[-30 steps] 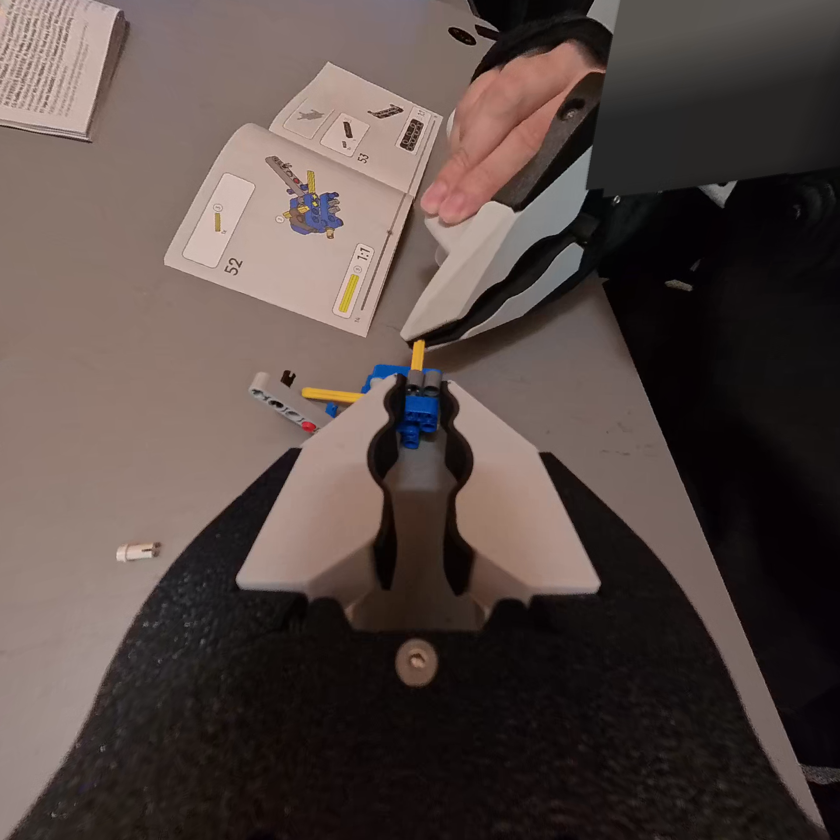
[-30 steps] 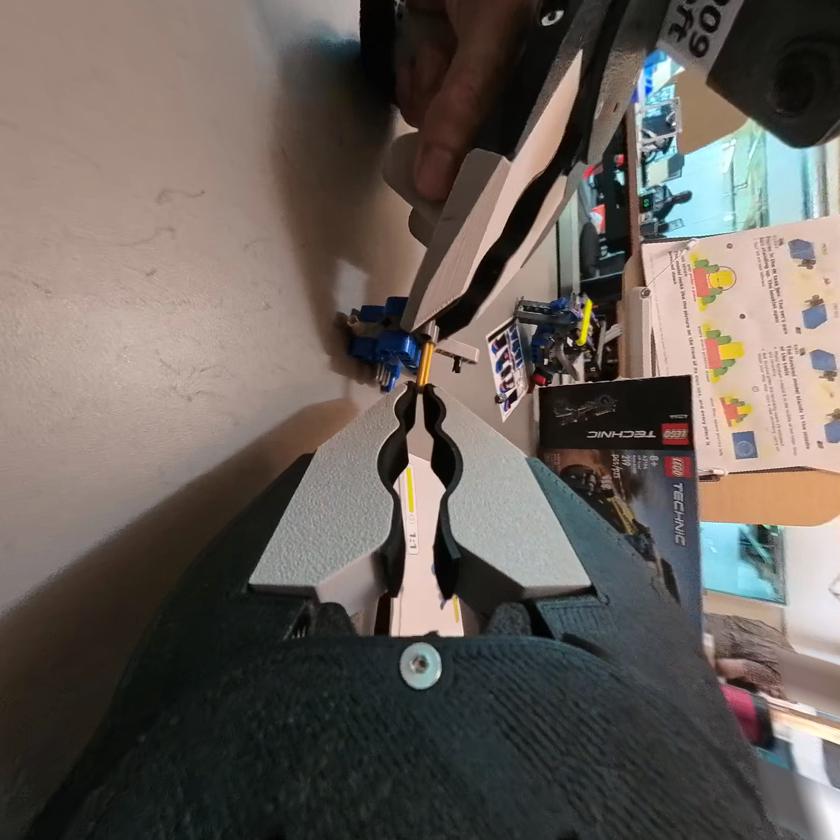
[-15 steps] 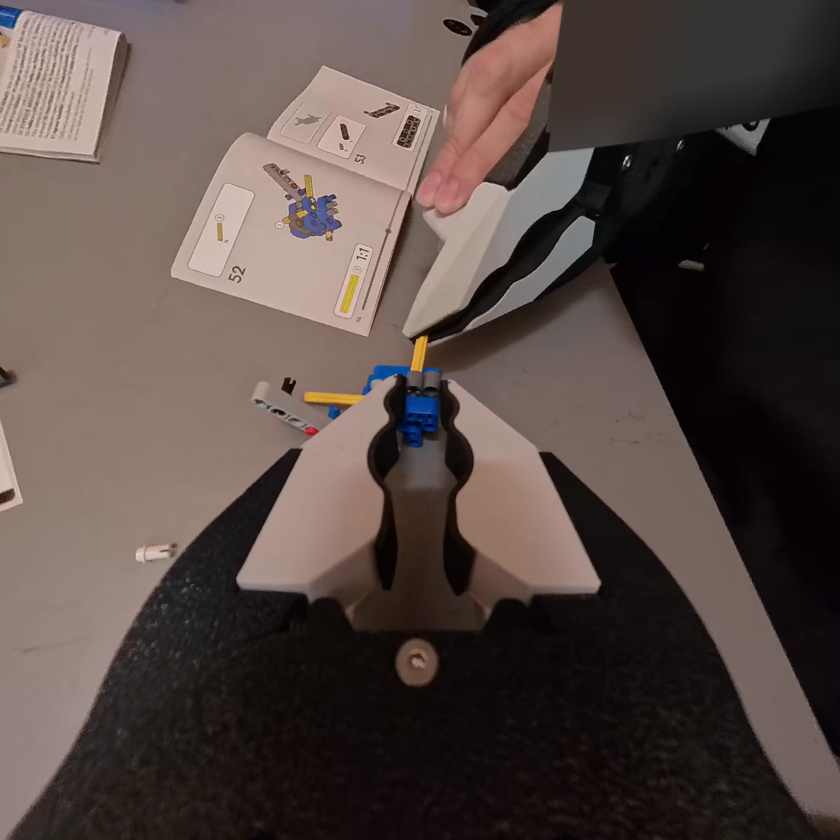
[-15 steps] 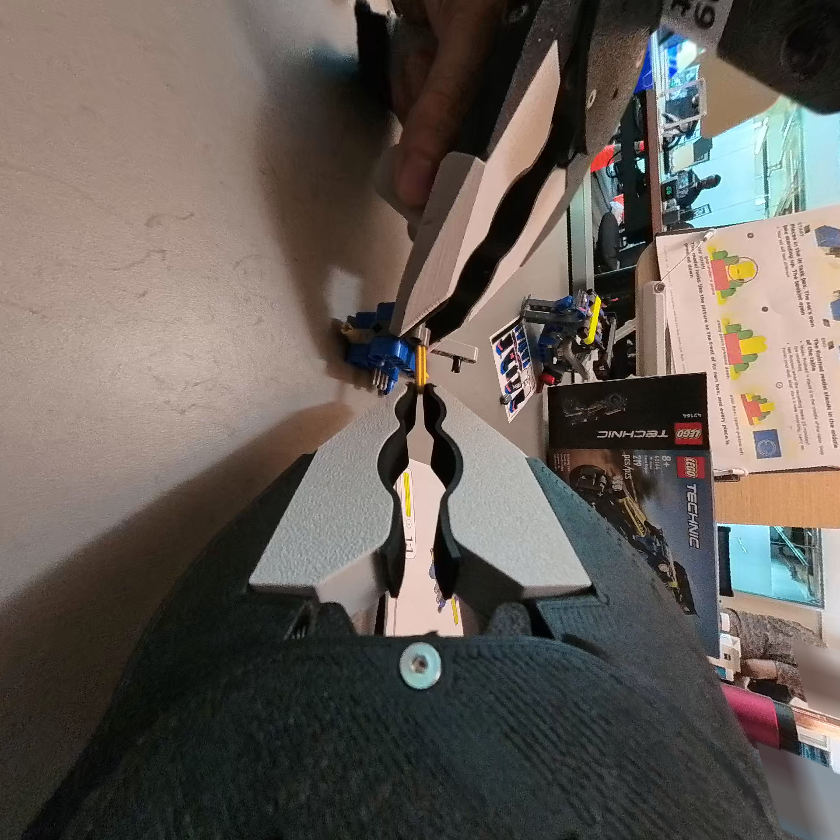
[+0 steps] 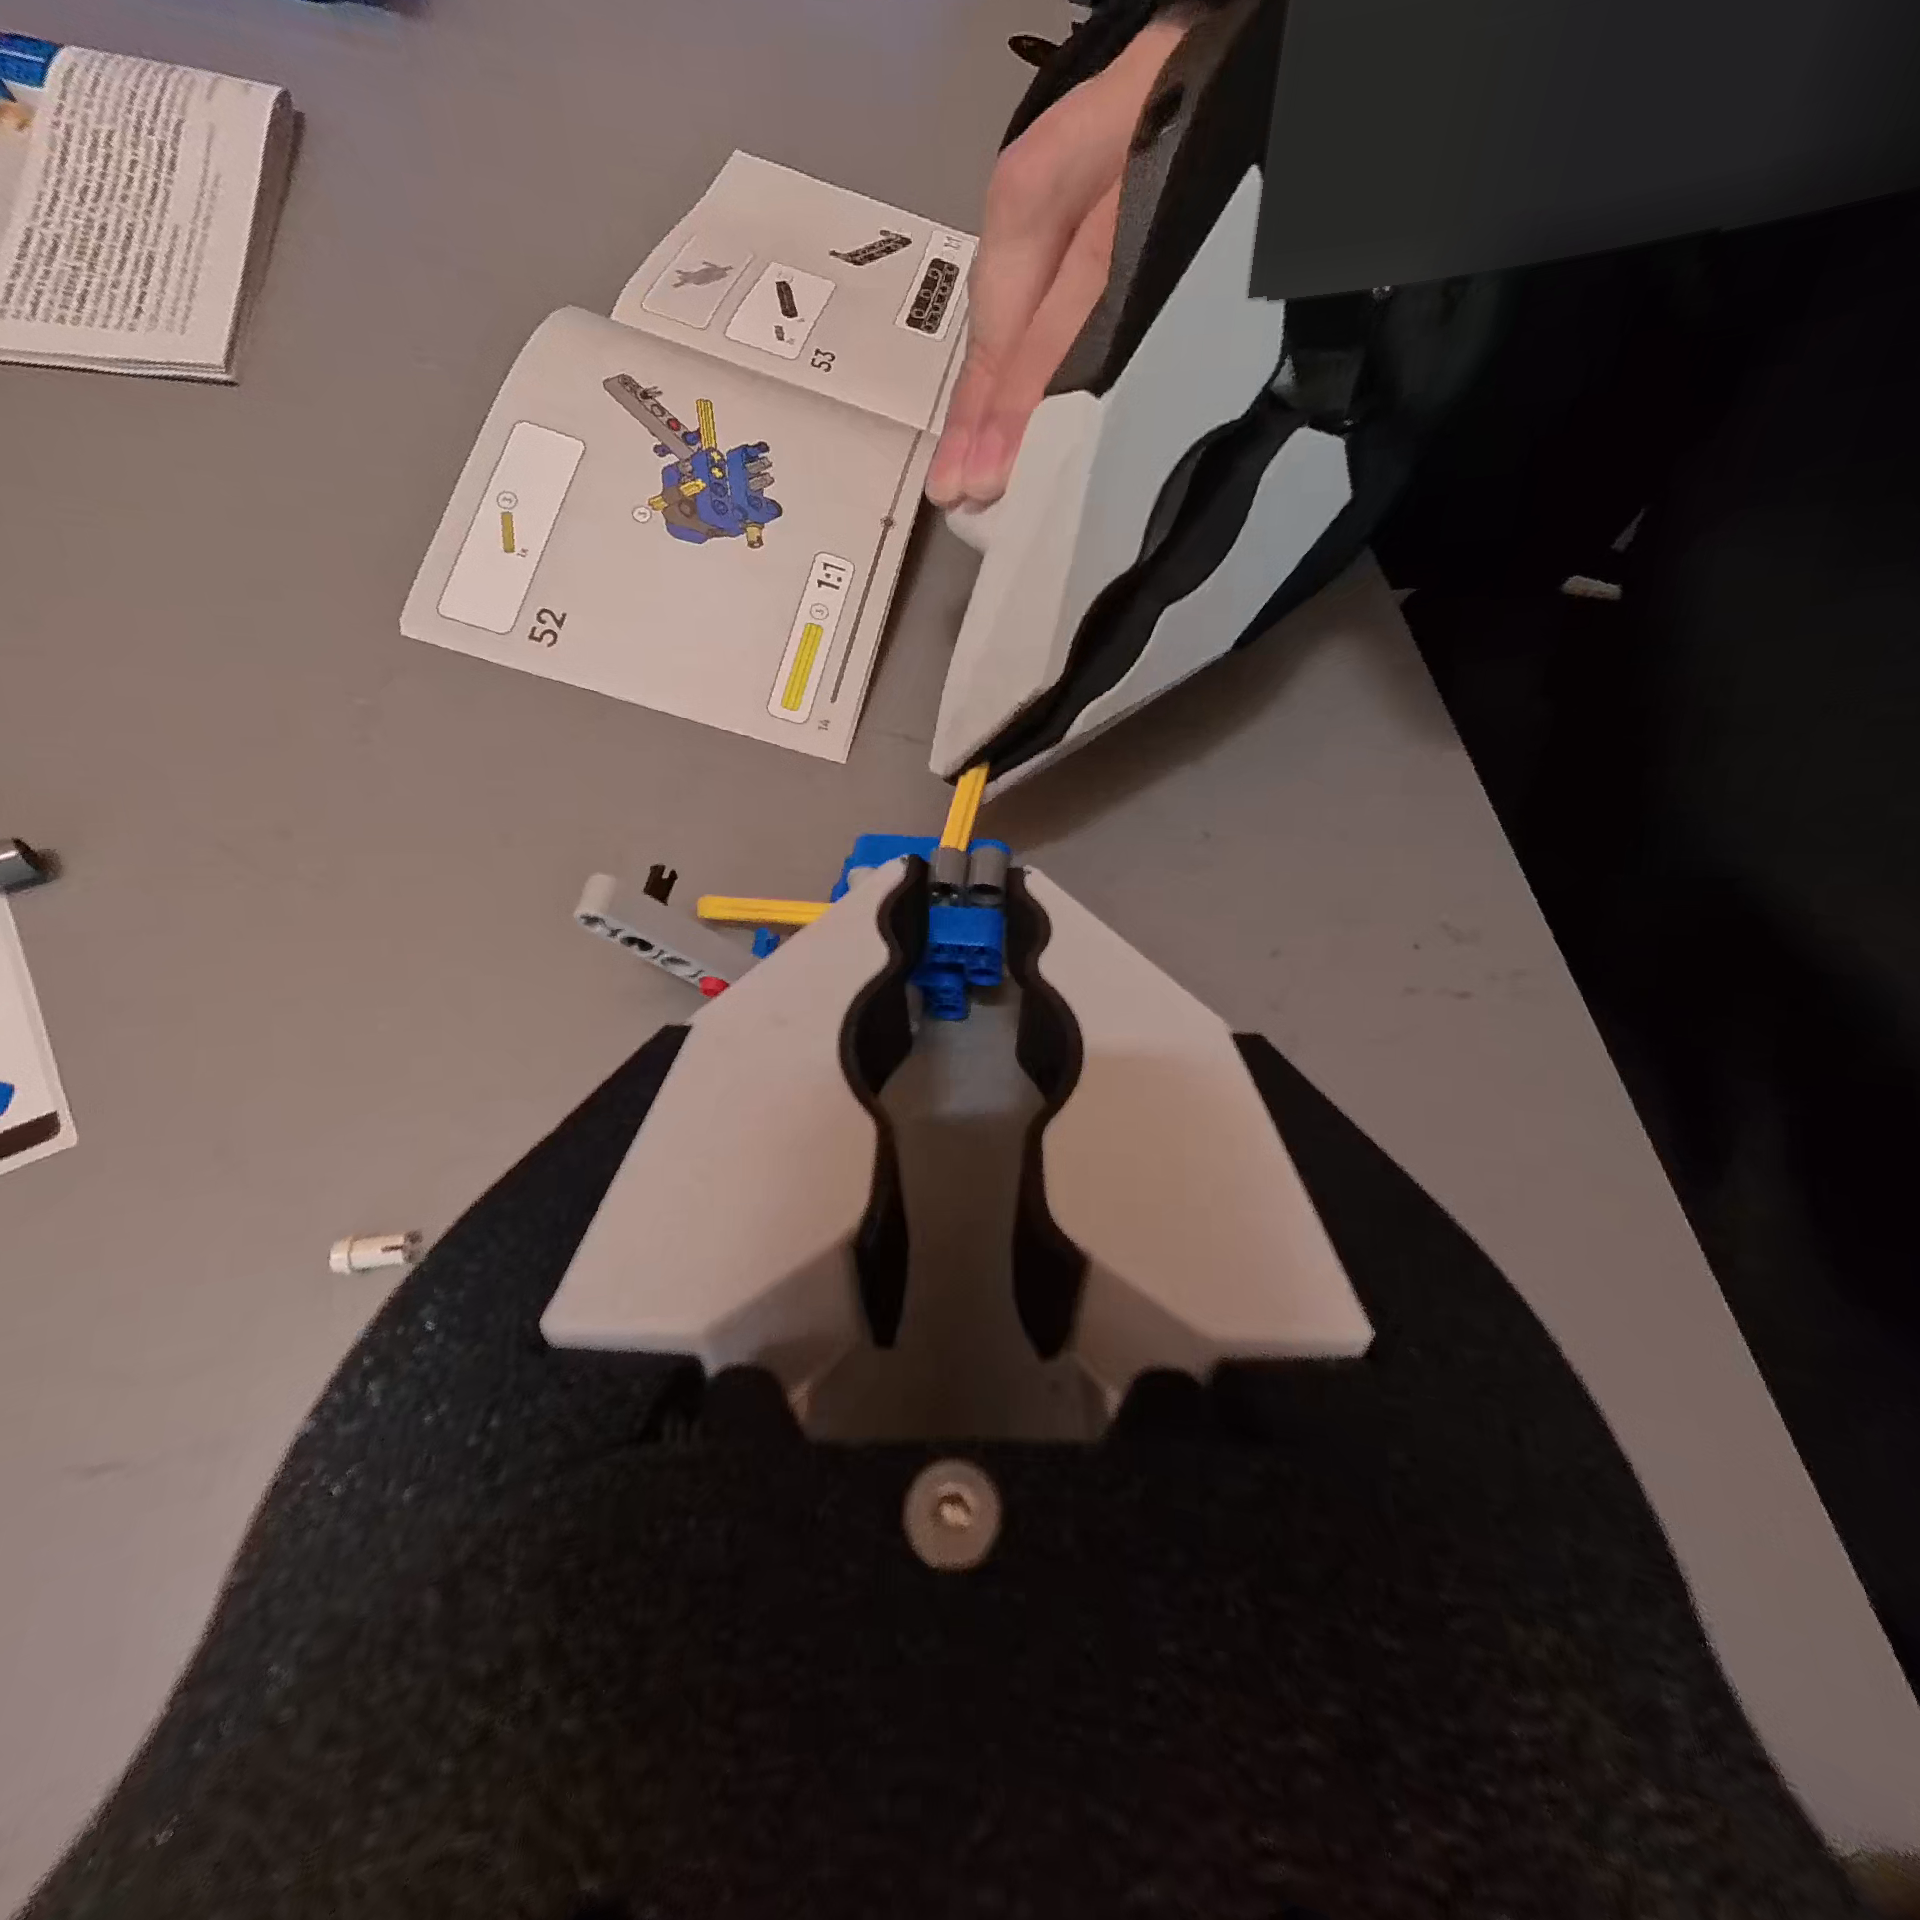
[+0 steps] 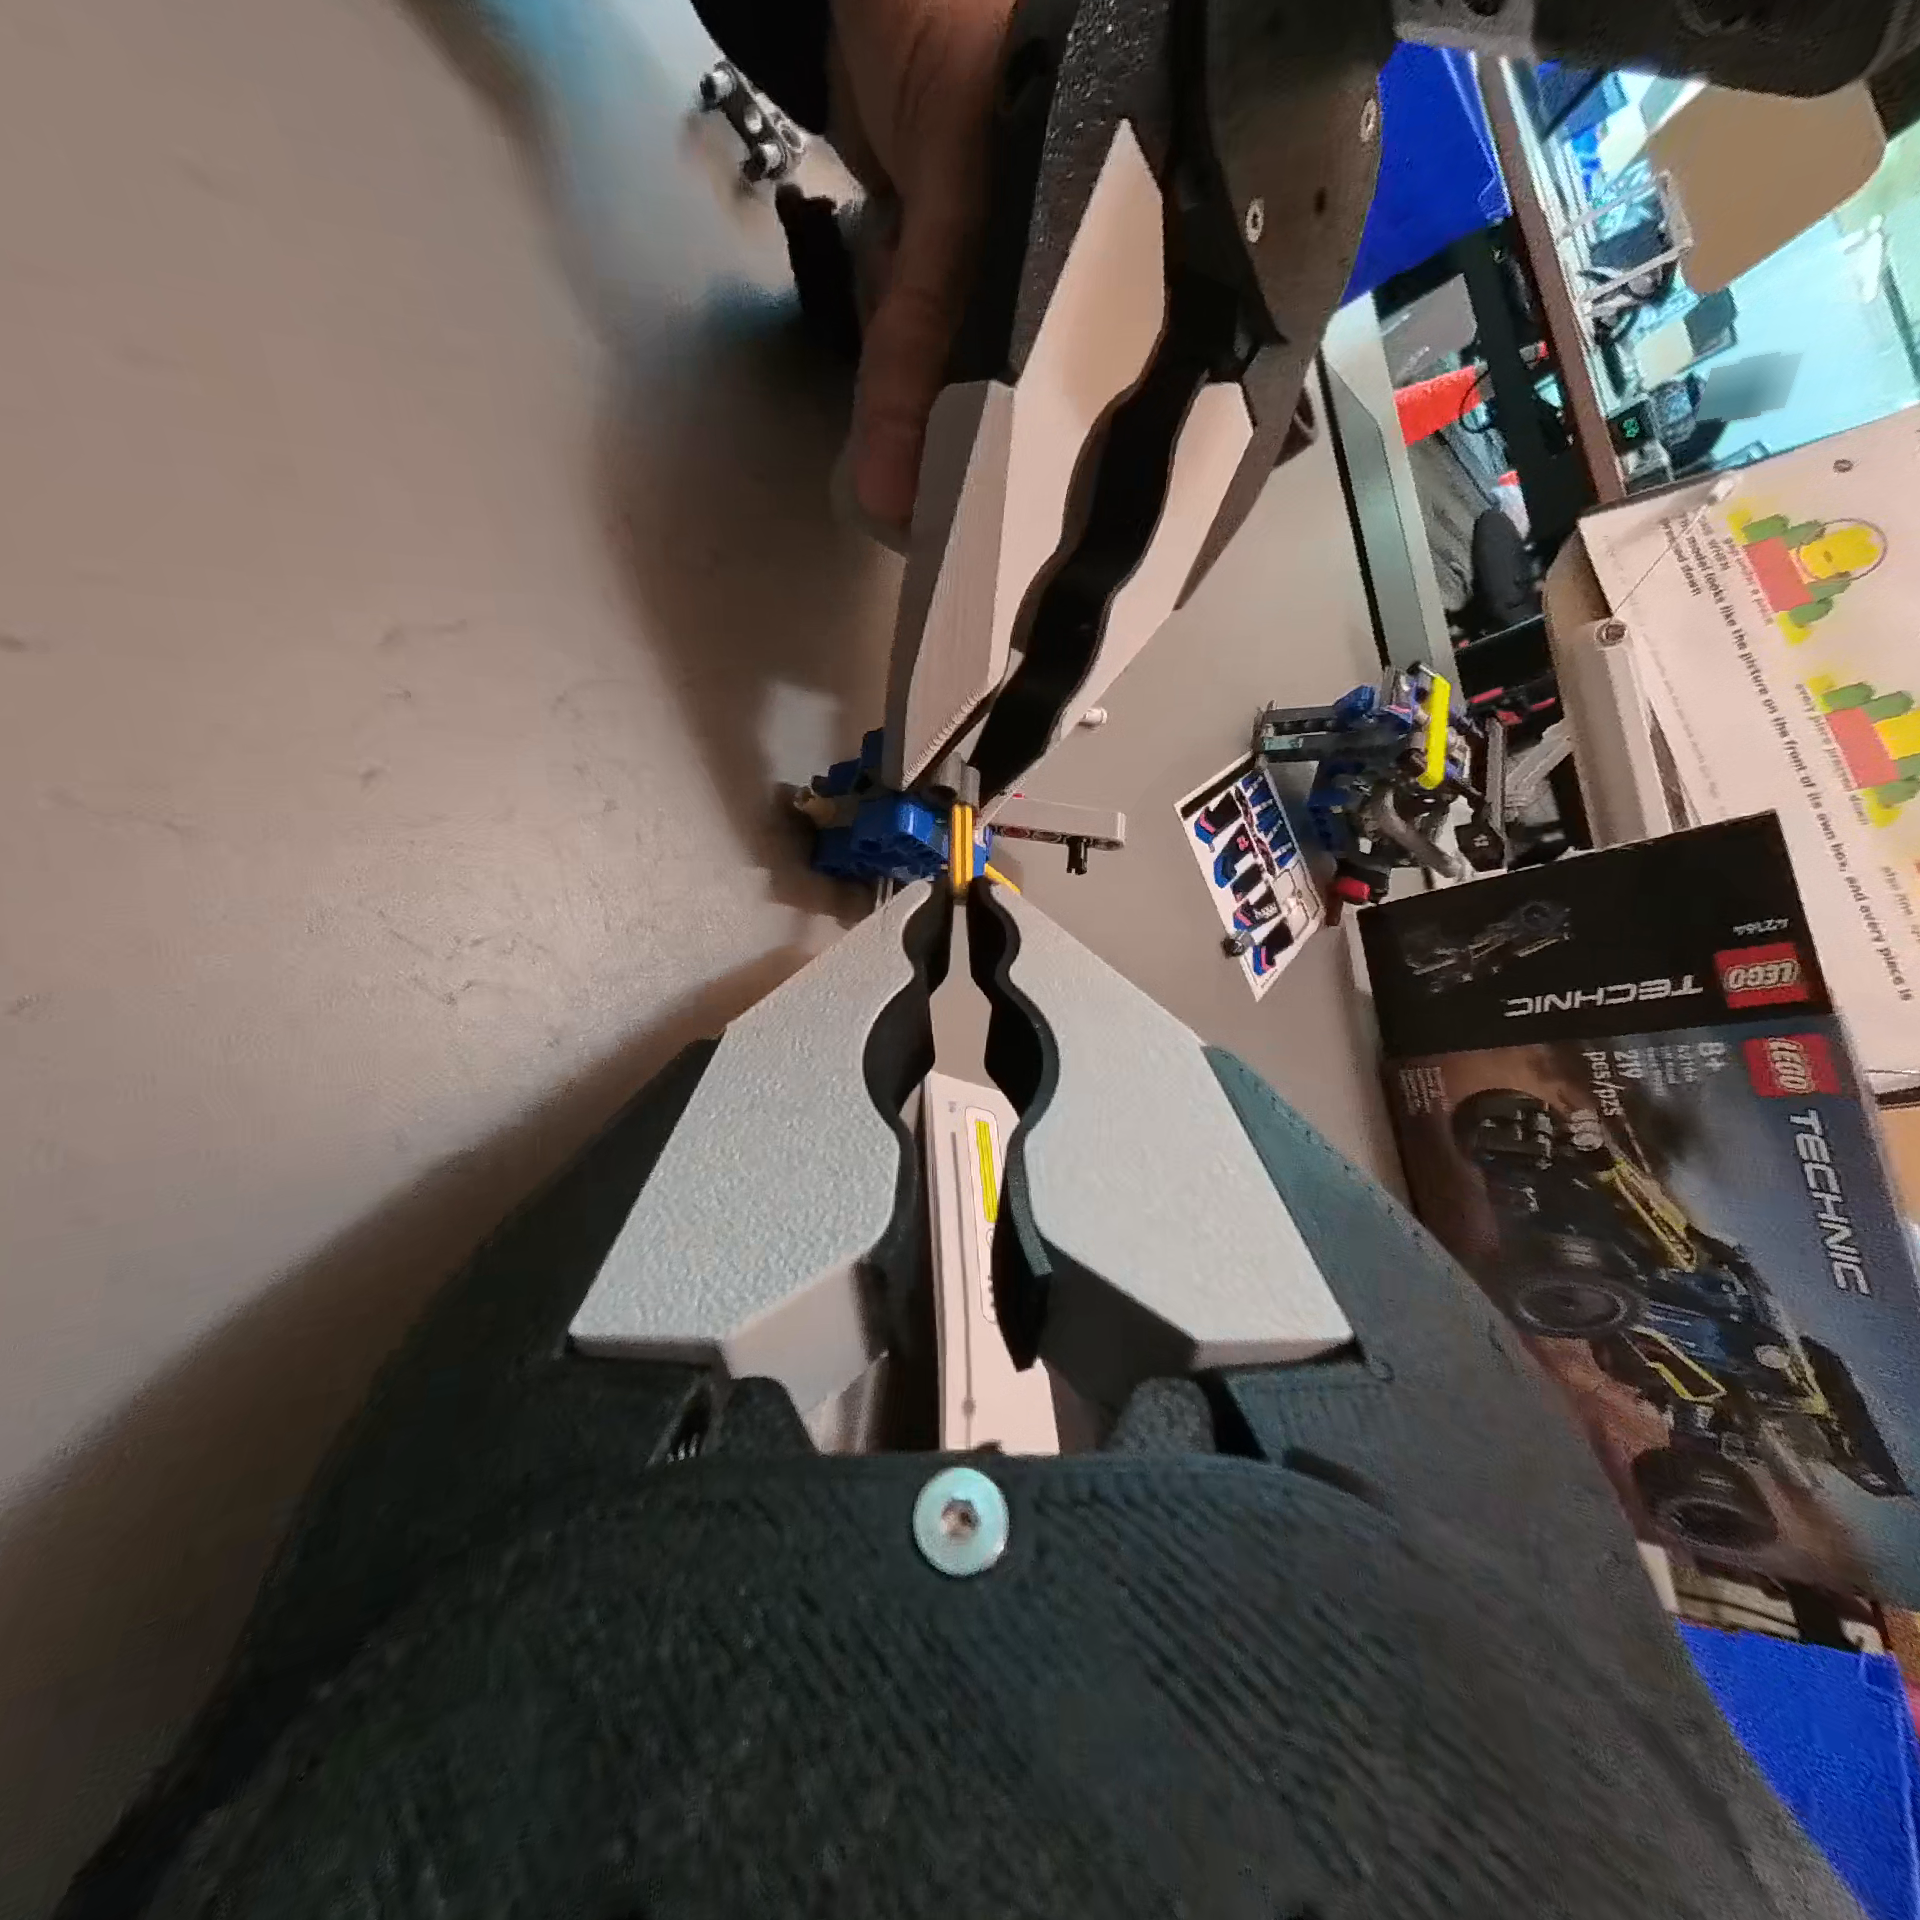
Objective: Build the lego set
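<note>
Blue assembly sits on the grey surface, clamped in the left tool so it cannot shift. Right tool is pinched on the yellow axle, lined up with its hole, likely for pushing in.

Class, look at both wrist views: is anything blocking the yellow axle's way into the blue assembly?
Nothing visible does. The right gripper pinches the yellow axle, whose end already meets the blue assembly clamped by the left gripper.
</note>
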Tool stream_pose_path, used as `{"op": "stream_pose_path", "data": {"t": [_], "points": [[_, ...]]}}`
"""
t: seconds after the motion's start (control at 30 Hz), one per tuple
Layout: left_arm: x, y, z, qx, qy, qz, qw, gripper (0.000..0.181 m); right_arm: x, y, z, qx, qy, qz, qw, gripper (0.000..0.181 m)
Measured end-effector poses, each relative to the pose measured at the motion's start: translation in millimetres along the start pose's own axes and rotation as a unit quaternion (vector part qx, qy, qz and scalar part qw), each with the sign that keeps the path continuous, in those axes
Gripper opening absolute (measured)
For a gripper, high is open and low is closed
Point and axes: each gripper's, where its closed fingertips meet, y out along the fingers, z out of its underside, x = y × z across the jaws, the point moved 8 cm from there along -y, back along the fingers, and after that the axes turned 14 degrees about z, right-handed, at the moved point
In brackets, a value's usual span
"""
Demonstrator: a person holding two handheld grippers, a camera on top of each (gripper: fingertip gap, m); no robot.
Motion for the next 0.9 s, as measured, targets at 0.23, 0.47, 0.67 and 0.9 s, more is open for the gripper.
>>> {"op": "stream_pose_path", "data": {"t": [0.23,0.47,0.67,0.9], "points": [[1.0,-1.8,0.3,0.0,0.003,-0.006,1.0,0.012,-3.3,3.5,1.5,-0.004,0.03,-0.012,0.999,0.003],[0.7,-1.9,0.2,0.002,0.009,-0.008,1.0,0.012,-7.6,5.0,3.5,-0.02,0.024,-0.032,0.999,0.004],[1.5,-2.8,0.3,0.002,0.009,-0.009,1.0,0.011,-7.5,6.6,2.3,-0.023,-0.038,-0.021,0.999,0.004],[1.2,-3.2,0.7,0.0,0.005,-0.007,1.0,0.012,-3.8,5.0,-1.3,-0.016,-0.058,-0.009,0.998,0.003]]}}
